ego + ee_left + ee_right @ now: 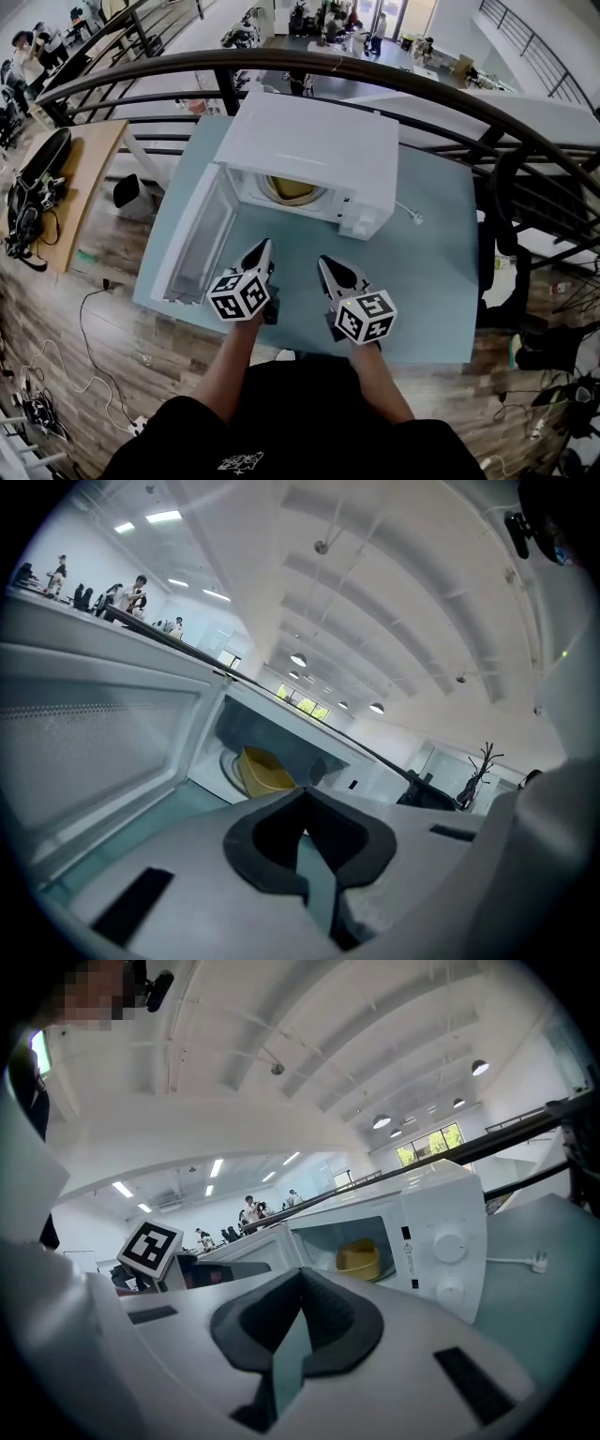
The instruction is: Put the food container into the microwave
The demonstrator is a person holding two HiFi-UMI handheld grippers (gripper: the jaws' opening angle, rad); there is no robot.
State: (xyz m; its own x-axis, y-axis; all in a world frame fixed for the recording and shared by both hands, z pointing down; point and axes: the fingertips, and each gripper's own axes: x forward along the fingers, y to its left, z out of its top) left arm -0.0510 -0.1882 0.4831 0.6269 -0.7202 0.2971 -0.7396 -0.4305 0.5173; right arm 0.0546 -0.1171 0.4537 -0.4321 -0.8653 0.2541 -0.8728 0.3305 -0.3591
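With the food container (292, 190) inside the microwave (323, 141) and my left tool (266, 246) and right tool (324, 262) closed empty, swinging the open door (195, 239) shut comes next

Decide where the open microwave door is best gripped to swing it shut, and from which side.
Grip the microwave door at its free upright edge, the end nearest the person and farthest from the hinge. It stands as a thin slab, so a claw coming from the near side could probably span it. The left claw is closest but shut, so it must open first.
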